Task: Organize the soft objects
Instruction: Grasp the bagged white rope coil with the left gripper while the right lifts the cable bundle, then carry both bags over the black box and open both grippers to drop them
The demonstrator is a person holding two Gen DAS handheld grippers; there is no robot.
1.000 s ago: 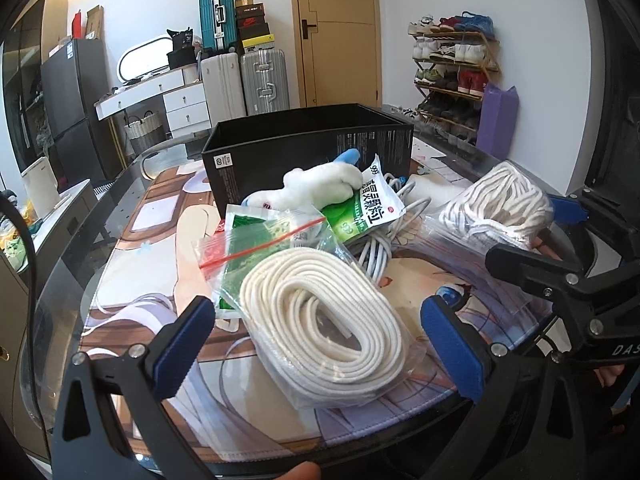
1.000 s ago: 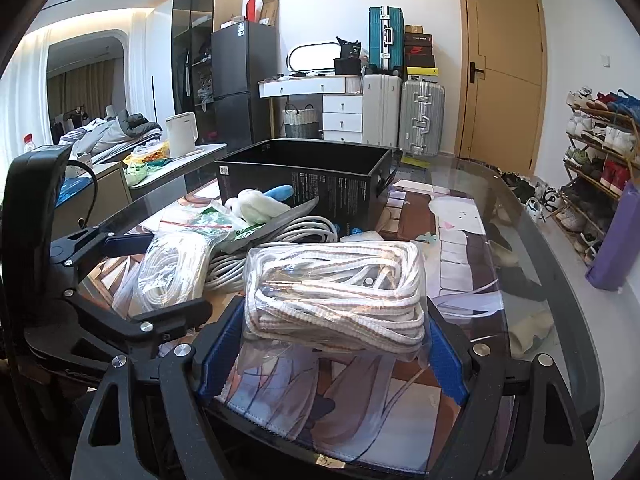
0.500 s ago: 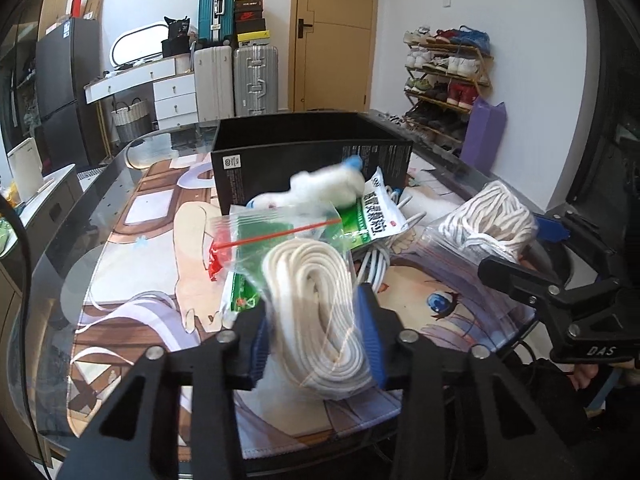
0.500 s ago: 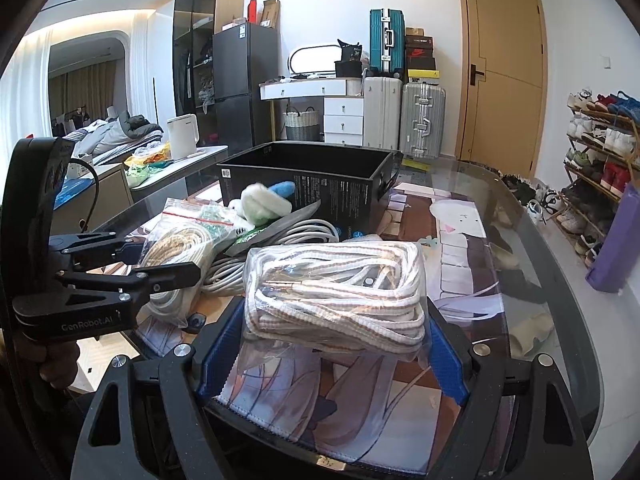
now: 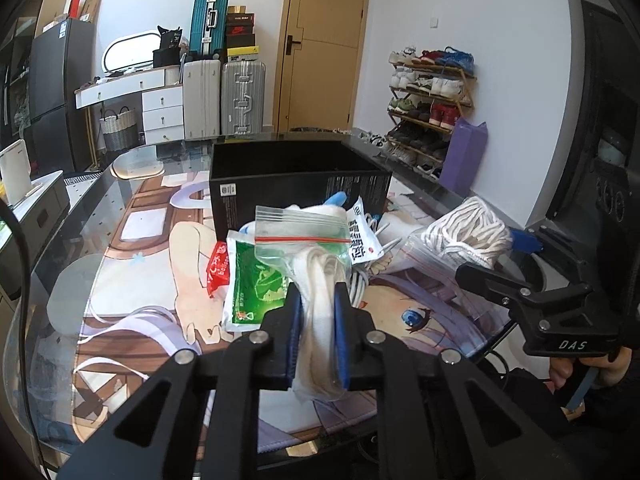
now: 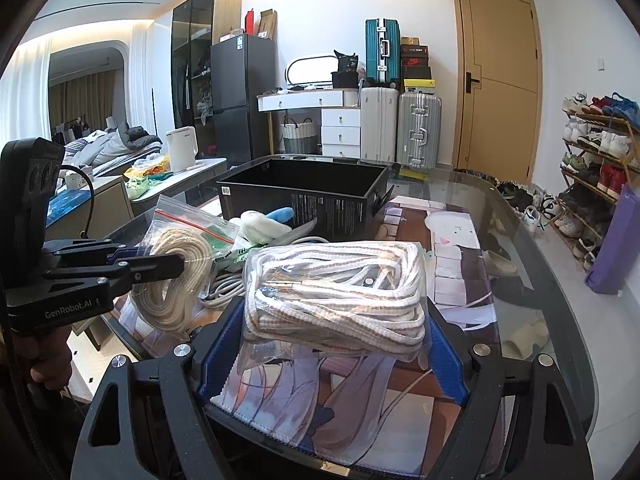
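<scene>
the black box point(image 5: 300, 184) hid its own floor behind its near wall. the plush toy point(image 5: 320, 210) lay mostly covered by the zip bag point(image 5: 304, 232). small print on the white packet point(image 5: 362, 236) was unreadable. the person's hand point(image 5: 588, 364) showed only partly.

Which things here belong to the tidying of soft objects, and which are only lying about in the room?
Belong to the job:
- bagged cream rope, pinched in the left claw
- bagged white cord, between the right claw pads
- plush toy
- green packet
- black box, open

Lying about:
- suitcases
- shoe rack
- kettle
</scene>
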